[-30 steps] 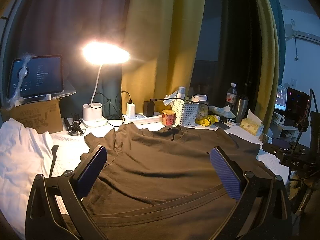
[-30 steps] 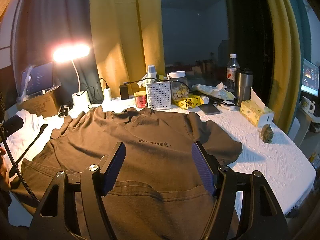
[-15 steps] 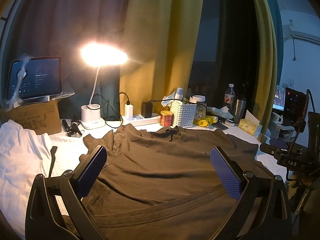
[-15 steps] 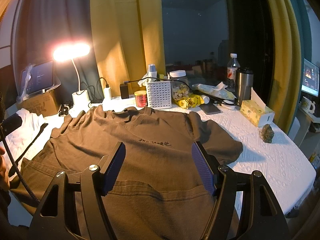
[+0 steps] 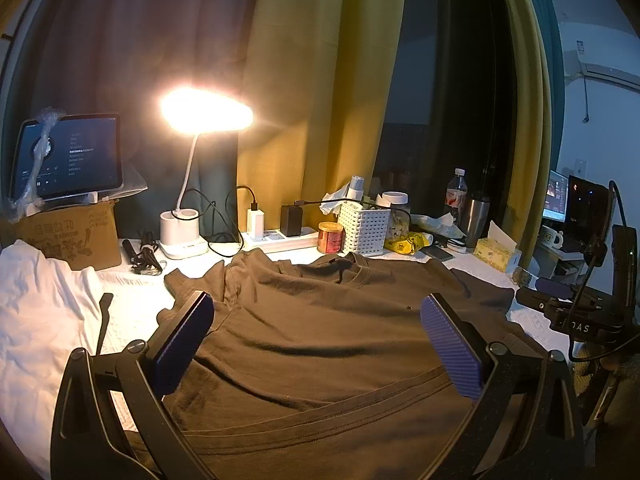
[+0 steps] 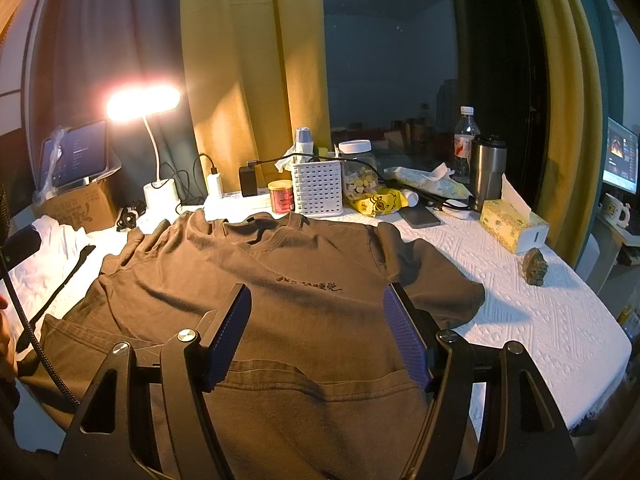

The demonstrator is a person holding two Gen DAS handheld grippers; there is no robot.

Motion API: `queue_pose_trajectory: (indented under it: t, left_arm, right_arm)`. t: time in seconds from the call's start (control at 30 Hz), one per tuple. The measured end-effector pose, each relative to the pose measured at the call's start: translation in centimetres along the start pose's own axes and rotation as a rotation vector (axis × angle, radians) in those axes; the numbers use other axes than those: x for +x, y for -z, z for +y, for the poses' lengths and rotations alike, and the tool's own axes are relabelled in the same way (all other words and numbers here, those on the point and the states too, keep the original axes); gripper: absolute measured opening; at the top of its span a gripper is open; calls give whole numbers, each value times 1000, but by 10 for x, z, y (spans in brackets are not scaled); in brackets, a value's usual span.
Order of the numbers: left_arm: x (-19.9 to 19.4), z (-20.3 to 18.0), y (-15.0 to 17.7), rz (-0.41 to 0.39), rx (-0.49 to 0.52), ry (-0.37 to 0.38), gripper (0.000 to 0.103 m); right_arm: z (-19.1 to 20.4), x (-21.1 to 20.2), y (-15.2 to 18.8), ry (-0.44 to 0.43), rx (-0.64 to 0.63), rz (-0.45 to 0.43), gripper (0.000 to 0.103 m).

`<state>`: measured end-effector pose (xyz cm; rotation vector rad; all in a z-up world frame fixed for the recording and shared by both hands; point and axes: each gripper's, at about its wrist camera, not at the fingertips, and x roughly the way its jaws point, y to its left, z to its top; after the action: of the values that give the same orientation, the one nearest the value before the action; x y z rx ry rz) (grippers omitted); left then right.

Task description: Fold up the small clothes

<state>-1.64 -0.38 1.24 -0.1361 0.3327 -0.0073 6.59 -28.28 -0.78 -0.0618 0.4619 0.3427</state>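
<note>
Lying spread face-up on the desk [image 6: 520, 312] just ahead of both wide, empty tools — left tool [image 5: 316, 344], right tool [image 6: 316, 332] — the shirt [image 6: 304, 300] looks light, limp, non-slippery; pinch the hem nearest each tool.

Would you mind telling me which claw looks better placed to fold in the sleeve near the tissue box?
Probably the right claw: it hangs open over the brown T-shirt, with that sleeve just beside it.
</note>
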Motion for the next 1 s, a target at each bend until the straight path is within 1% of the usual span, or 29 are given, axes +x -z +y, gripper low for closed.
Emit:
queue_pose_trajectory:
  t: [0.2, 0.4, 0.57, 0.7, 1.0]
  left_arm:
    - [0, 0, -2, -2, 1, 2, 102]
    - [10, -1, -5, 19, 0, 7, 102]
    - [24, -3, -5, 46, 4, 7, 102]
    - [38, -6, -6, 68, 11, 13, 102]
    - [70, -17, -10, 147, 33, 22, 102]
  right_arm:
    - [-1, 0, 1, -1, -1, 0, 72]
    - [-2, 4, 4, 1, 6, 10, 72]
    - [-12, 15, 3, 3, 19, 30, 72]
    - [-24, 29, -4, 5, 26, 52, 72]
    - [-49, 59, -14, 24, 40, 103, 72]
